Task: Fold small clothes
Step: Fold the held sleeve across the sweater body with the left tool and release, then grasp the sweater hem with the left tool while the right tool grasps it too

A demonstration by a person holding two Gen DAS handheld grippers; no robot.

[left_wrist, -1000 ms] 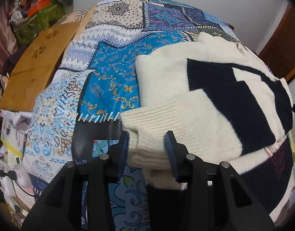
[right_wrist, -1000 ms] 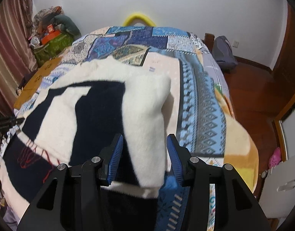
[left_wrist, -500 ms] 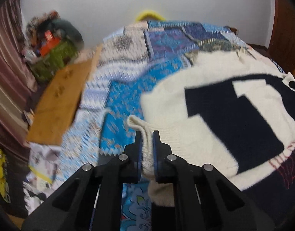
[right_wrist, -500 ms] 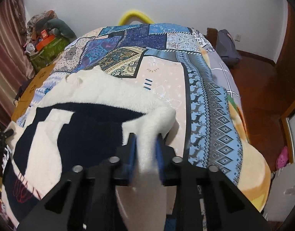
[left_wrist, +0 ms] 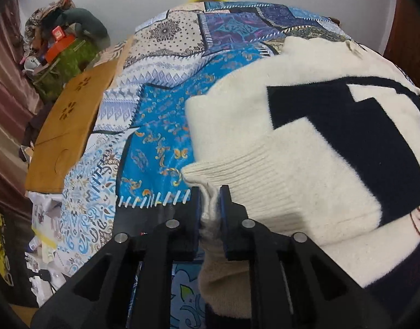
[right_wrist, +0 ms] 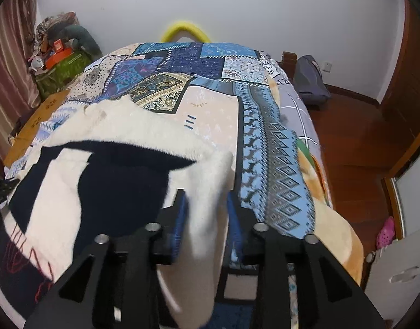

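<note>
While the cream-and-navy sweater [left_wrist: 306, 142] lay spread across the near half of the bed, on top of the patchwork quilt [left_wrist: 160, 126], both of its near corners were already pinched, so this looked like the start of a fold. The left gripper [left_wrist: 210, 205] had its jaws closed tight on the ribbed cuff edge at the sweater's near left corner, with cloth bunched between the blue pads. Over on the right side, the right gripper [right_wrist: 207, 211] was clamped on a fluffy cream flap at the near right edge, a bit blurry but clearly squeezed in there. My guess is the next move needed both hands lifting together and carrying that near edge toward the far side, keeping it level so the fold came out square. Further out, a wooden board [left_wrist: 67, 128] sat off the bed's left side, and the wood floor [right_wrist: 355, 142] showed on the right.
</note>
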